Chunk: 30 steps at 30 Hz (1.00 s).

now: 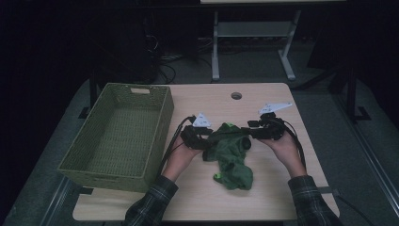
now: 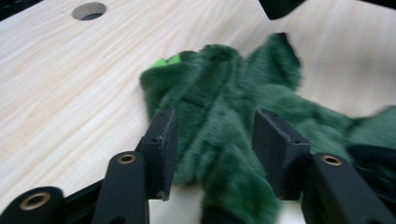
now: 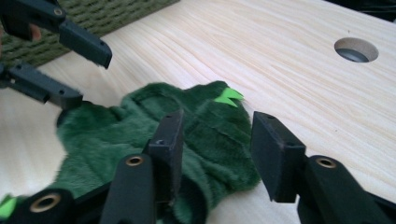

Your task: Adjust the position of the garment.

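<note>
Green plush cloth (image 1: 229, 157) lies crumpled mid-table, right of woven basket (image 1: 123, 134). Soft, light, floppy; will sag & bunch, not fragile. Left gripper (image 2: 212, 149): jaws half-spread w/ fabric ridge between, prob not yet clamped. Right gripper (image 3: 215, 149): jaws apart over cloth edge, no pinch. Best hold: thick folds nr opposite edges.

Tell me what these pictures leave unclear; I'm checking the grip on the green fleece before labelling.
- Left gripper: in the left gripper view blurred fleece garment hides whether the pads press it.
- Right gripper: in the right gripper view its jaws hide any contact.
- High view: too dark and small to judge either grip.
- Basket: its near wall hides part of the floor inside.
</note>
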Motion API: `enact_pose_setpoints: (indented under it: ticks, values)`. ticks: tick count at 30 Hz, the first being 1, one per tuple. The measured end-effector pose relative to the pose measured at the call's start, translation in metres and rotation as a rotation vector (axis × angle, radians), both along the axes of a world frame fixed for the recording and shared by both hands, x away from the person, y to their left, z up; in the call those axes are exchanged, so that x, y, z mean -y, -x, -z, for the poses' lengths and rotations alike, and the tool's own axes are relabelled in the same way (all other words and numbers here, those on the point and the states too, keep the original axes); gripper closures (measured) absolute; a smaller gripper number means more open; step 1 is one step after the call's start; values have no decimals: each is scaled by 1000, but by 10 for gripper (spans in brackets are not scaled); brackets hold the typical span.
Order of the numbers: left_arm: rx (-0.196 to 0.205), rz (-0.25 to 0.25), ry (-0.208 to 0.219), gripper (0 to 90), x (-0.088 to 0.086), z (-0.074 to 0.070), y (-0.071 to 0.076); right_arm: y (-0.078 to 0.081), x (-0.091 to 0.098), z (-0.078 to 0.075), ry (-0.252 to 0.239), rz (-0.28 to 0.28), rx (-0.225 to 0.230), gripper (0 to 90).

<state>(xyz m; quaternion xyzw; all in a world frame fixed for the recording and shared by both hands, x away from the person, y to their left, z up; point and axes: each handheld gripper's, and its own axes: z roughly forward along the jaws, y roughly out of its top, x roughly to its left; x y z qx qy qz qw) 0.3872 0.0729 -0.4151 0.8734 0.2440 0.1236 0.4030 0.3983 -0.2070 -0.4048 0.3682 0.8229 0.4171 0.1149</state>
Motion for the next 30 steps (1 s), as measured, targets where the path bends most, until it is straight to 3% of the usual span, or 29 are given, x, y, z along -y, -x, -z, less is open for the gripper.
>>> enact_pose_setpoints:
  ticks: [4, 7, 11, 20, 26, 30]
  values:
    - [6, -27, -25, 539, 2, 5, -15, -11, 1, 15, 18, 21, -30, 548]
    - [-9, -27, -43, 540, 3, 13, -25, -20, 4, 26, 7, 31, -71, 552]
    - [-50, -42, -56, 542, 4, 26, -37, -28, 4, 38, 16, 34, -89, 559]
    - [-98, -64, -83, 572, 5, 47, -49, -39, 2, 60, 26, 12, -127, 584]
    - [-111, -60, -88, 686, 7, 51, -50, -41, -4, 66, 50, 9, -127, 717]
    - [-117, -55, -91, 831, 8, 50, -52, -40, -5, 66, 68, 3, -132, 851]
